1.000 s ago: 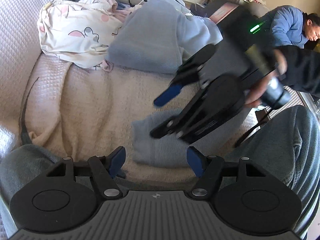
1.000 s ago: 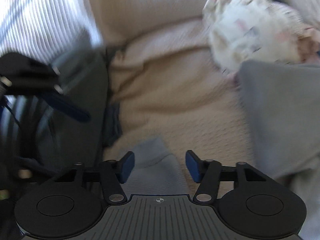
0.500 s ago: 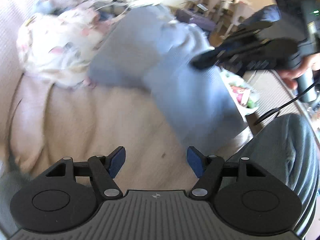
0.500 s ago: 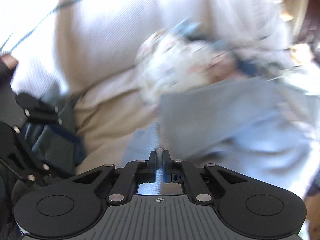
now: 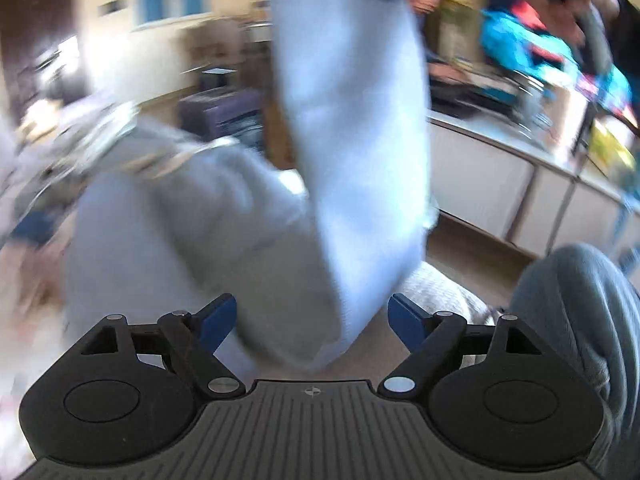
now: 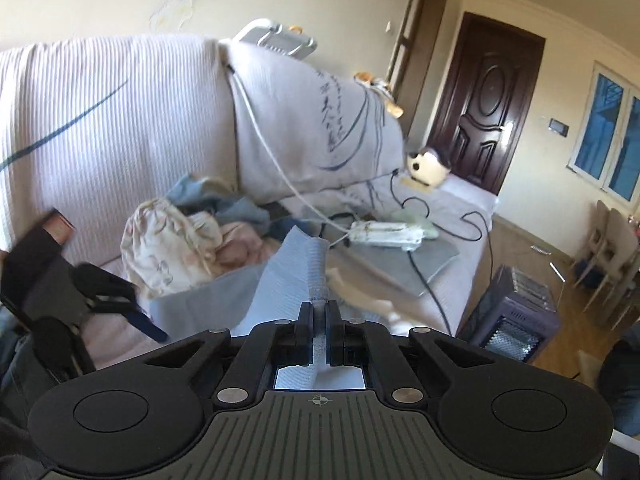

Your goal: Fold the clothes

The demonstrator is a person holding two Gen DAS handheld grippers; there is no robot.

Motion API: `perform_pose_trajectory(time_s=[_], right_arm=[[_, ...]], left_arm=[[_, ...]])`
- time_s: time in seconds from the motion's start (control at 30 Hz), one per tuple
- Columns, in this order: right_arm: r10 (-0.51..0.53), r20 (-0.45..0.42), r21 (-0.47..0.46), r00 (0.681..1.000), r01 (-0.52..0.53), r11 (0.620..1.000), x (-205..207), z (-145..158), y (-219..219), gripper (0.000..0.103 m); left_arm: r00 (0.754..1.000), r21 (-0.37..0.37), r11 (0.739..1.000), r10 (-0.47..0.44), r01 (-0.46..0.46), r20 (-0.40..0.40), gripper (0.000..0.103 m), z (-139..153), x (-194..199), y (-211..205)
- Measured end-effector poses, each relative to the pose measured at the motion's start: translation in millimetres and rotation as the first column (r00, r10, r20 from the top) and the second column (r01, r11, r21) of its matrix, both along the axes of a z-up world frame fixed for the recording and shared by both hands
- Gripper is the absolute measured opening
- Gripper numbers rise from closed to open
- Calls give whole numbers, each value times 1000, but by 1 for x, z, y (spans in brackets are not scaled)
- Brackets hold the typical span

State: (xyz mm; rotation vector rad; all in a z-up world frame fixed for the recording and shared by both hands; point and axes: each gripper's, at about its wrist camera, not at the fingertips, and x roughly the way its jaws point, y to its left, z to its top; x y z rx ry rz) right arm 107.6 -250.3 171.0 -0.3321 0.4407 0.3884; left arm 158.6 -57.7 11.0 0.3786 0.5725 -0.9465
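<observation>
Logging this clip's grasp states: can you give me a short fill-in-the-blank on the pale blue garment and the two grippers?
1. The right gripper is ____ on the pale blue garment.
2. The left gripper is ____, holding nothing.
3. The garment's free part hangs ____ the left gripper's blue fingers.

Missing words: shut; open; between

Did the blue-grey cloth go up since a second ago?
Yes. The blue-grey cloth lay flat on the sofa before; now the right gripper holds it lifted, hanging above the seat.
</observation>
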Motion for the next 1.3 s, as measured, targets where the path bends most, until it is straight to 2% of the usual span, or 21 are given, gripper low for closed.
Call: perform_pose_trajectory(time_s=[0.1, 0.23, 0.27, 0.33, 0.37, 0.4, 0.47, 0.57, 0.73, 0.83, 0.93, 1.13, 1.23, 1.3], right_arm=[[-6, 12, 14, 1000, 5, 1000, 6, 1, -2, 6], [-9, 28, 20, 1000, 9, 1000, 17, 1, -2, 5], [-15, 34, 24, 999, 15, 1000, 22, 1, -2, 6], [-36, 45, 39, 998, 34, 999, 36, -2, -4, 6], [-50, 48, 47, 998, 48, 998, 48, -6, -6, 6], [-65, 50, 54, 997, 62, 997, 59, -10, -7, 6], [-85, 40, 69, 996, 82, 994, 85, -22, -9, 6], [-111, 13, 71, 994, 110, 991, 124, -49, -3, 5], [-174, -54, 79, 983, 178, 981, 176, -96, 7, 5], [-225, -67, 59, 972, 229, 972, 199, -118, 11, 5], [-283, -87, 65, 955, 289, 955, 216, -134, 9, 5], [-347, -162, 16, 924, 354, 935, 249, -170, 9, 6], [-375, -193, 4, 907, 383, 924, 254, -182, 8, 7], [-384, -199, -11, 902, 390, 921, 255, -185, 8, 8]], left_arm=[[995, 44, 994, -97, 96, 37, 82, -17, 11, -22], [989, 31, 989, -146, 146, 2, 82, -38, 25, -36], [990, 34, 989, -144, 144, 1, 79, -43, 31, -39], [988, 40, 989, -141, 144, -68, 52, -53, 37, -42], [982, 36, 988, -143, 148, -124, 30, -58, 40, -42], [977, 30, 989, -140, 146, -161, 24, -61, 42, -40], [966, 13, 989, -139, 145, -217, 19, -65, 45, -34], [954, -35, 991, -132, 128, -270, 18, -64, 47, -22], [941, -36, 993, -117, 111, -317, 19, -70, 57, -9], [937, -46, 995, -103, 93, -333, 30, -73, 64, -5], [930, -72, 996, -67, 44, -362, 34, -75, 71, -1], [926, -47, 999, -17, -1, -376, 42, -83, 67, 1], [924, -51, 998, 5, -26, -382, 47, -84, 65, 2], [914, -61, 996, 32, -62, -404, 50, -83, 66, 3]])
